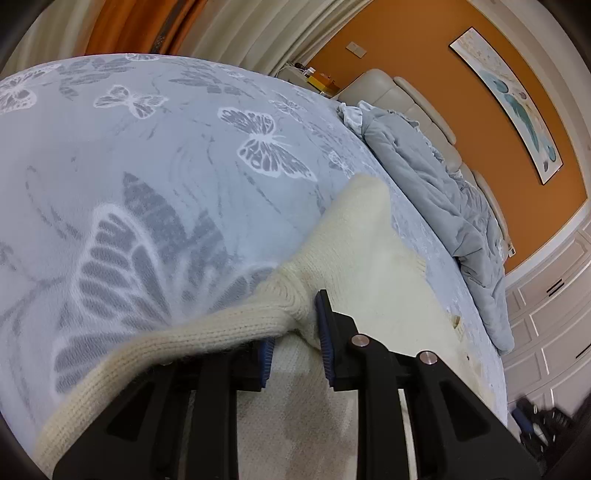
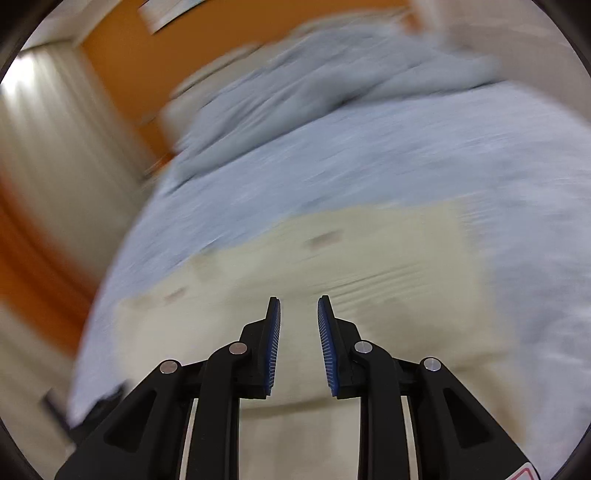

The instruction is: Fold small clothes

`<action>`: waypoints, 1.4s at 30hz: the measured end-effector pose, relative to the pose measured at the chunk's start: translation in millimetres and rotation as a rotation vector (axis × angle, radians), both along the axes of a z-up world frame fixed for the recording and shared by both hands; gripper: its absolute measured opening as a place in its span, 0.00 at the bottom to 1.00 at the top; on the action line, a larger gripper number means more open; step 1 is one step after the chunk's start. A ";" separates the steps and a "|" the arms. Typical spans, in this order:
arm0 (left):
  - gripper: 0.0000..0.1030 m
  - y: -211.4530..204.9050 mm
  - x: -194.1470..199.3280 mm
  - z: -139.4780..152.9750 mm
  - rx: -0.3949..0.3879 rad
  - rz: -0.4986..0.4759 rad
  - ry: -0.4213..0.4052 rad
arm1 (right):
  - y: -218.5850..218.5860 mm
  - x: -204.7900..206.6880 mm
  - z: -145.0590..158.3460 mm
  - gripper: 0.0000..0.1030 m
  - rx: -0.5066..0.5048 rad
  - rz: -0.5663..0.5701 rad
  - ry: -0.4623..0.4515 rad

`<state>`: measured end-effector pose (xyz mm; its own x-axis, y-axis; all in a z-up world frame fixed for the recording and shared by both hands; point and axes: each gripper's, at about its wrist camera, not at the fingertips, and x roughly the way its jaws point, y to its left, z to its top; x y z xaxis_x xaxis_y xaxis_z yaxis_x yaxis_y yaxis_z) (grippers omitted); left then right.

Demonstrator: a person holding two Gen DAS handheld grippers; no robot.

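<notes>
A cream knitted sweater [image 1: 369,258] lies on the bed with the blue-grey butterfly bedspread [image 1: 147,147]. My left gripper [image 1: 295,332] is shut on a bunched fold of the sweater; its ribbed edge [image 1: 166,343] drapes over the left finger and hides it. In the blurred right wrist view the sweater [image 2: 369,251] lies spread flat on the bedspread [image 2: 406,147]. My right gripper [image 2: 298,317] is open and empty above the sweater's near part.
A crumpled grey quilt [image 1: 436,184] lies along the beige padded headboard [image 1: 417,99]; it also shows in the right wrist view [image 2: 332,70]. Orange walls, cream curtains [image 1: 258,26] and white cabinets [image 1: 554,314] surround the bed. A bedside table with small items [image 1: 314,75] stands beyond.
</notes>
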<state>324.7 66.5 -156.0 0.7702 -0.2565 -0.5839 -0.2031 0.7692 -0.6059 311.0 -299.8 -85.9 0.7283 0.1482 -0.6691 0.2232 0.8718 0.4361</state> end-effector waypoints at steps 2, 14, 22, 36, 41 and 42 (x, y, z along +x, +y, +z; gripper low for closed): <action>0.21 0.2 -0.1 -0.4 0.000 -0.001 -0.001 | 30.6 30.3 -16.7 0.20 0.029 0.133 0.048; 0.21 -3.2 -4.3 -2.4 0.008 -0.005 -0.030 | -116.4 -31.8 -36.4 0.15 -0.041 -0.223 0.167; 0.21 -6.3 3.0 7.6 0.042 -0.038 0.046 | -106.4 -65.6 -64.6 0.00 -0.073 -0.144 0.307; 0.93 95.4 -200.2 26.9 -0.013 -0.129 0.362 | -85.4 -325.1 -51.5 0.69 0.061 -0.159 0.436; 0.95 88.0 -229.2 20.3 -0.031 -0.146 0.354 | -57.3 -354.1 -75.0 0.78 0.180 -0.183 0.421; 0.95 82.7 -228.3 19.8 -0.032 -0.158 0.361 | -52.7 -355.2 -75.0 0.78 0.185 -0.180 0.405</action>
<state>96.4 149.2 -136.1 0.4667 -0.3780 -0.7996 -0.2882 0.7898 -0.5415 -44.2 -352.4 -160.9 0.4399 0.1872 -0.8783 0.5476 0.7193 0.4275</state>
